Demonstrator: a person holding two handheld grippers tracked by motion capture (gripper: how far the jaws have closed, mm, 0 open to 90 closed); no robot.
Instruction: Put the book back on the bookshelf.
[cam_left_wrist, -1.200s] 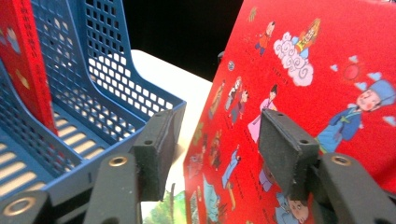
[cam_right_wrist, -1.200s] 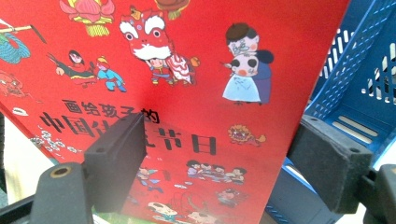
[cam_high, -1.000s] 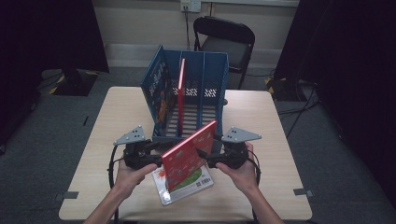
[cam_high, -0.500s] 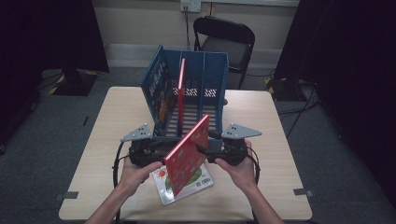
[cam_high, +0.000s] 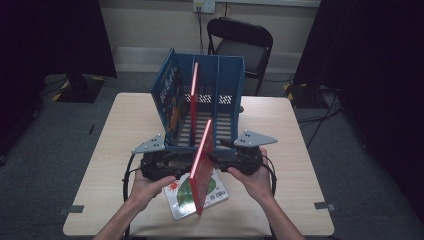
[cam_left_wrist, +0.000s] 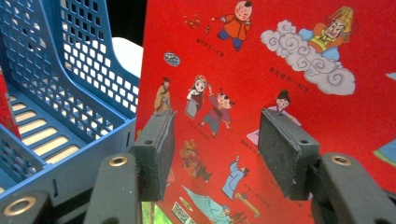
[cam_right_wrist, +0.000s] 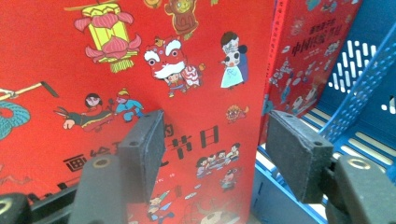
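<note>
A thin red picture book (cam_high: 202, 165) stands nearly upright on its lower edge, in front of the blue slotted rack (cam_high: 220, 80). My left gripper (cam_high: 186, 167) faces its back cover (cam_left_wrist: 261, 70) with open jaws, their tips against or close to the cover. My right gripper (cam_high: 214, 160) faces the front cover (cam_right_wrist: 140, 56) from the other side. Its jaws have just been closing but still stand open, with nothing between the pads. A second red book (cam_high: 194, 100) stands in the rack, seen also as the red book (cam_right_wrist: 303, 46) in the right gripper view.
A white and green book (cam_high: 192, 195) lies flat on the table (cam_high: 300, 150) under the raised one. A blue-covered book (cam_high: 170, 95) leans at the rack's left side. A black folding chair (cam_high: 240, 45) stands behind the table.
The red book has swung from a slant, cover facing up, to almost vertical and edge-on. Both grippers have drawn in against its two faces.
</note>
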